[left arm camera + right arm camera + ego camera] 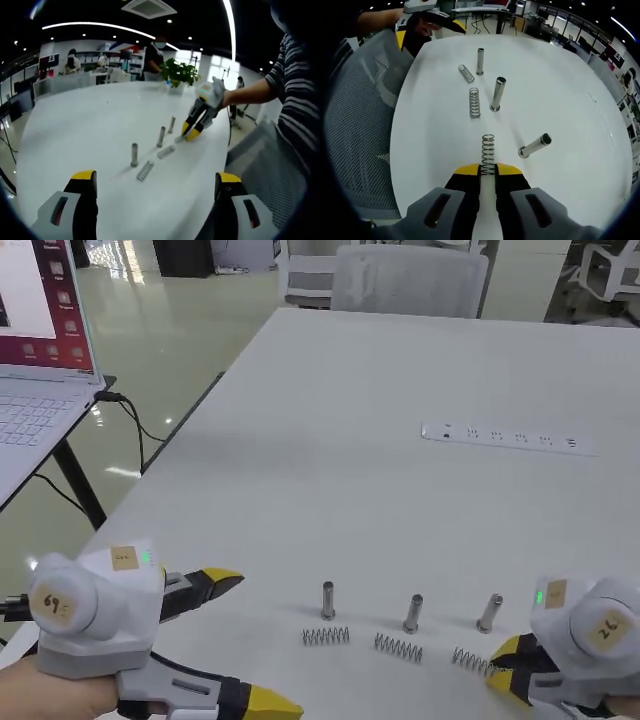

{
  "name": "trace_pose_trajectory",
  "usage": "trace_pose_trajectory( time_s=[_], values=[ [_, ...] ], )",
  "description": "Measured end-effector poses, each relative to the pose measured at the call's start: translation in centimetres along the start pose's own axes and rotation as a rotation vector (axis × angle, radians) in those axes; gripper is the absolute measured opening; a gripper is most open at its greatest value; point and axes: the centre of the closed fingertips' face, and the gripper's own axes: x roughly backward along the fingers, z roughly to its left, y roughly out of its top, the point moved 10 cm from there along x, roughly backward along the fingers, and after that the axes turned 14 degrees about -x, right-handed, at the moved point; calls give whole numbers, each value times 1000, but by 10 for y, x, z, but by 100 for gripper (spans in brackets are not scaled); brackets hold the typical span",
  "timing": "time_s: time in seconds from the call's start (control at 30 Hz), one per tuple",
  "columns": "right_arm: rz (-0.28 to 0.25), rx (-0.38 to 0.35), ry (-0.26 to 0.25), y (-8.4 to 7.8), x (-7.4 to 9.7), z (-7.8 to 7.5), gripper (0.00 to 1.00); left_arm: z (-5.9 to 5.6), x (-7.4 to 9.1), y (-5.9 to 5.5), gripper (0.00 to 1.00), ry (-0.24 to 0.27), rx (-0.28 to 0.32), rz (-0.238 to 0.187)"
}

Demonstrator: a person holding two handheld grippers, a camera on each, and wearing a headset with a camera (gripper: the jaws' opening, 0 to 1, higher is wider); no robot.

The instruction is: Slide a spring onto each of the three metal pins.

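My yellow-tipped right tongs (488, 172) are clenched on the near end of a thin coiled steel spring (488, 147). It lies flat on the smooth white desk (570, 90), pointing away from me. Just beside its far end stands the nearest pin (535, 145), a polished metal cylinder with a dark top and a slightly wider foot. The middle pin (497, 93) and the far pin (480, 61) continue the row. A second spring (474, 102) and a third spring (466, 73) lie loose beside them, apart from the metal. My left tongs (155, 179) are released, jaws spread wide around nothing, off the row's other end. In the head view the clenched tips hide the gripped coil's end, and the frame's bottom edge cuts off both tools. A flat white power strip (508, 438) lies well apart.
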Motion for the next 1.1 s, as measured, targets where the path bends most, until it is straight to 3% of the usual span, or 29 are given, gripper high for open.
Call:
trace_pose_trajectory(
  time_s=[0.23, 0.53, 0.87, 1.1],
  values=[
    [-42, 5, 15, 6, 17, 5, 8, -4, -2, -1, 95, -16, 6, 1],
    [-55, 83, 29, 10, 36, 17, 8, -13, -9, -4, 89, -100, 17, 13],
    [-65, 179, 69, 23, 42, 40, 8, -27, -34, 12, 77, -220, -15, -14],
    [-74, 214, 100, 29, 42, 53, 8, -44, -59, 23, 65, -315, -36, -27]
  ],
)
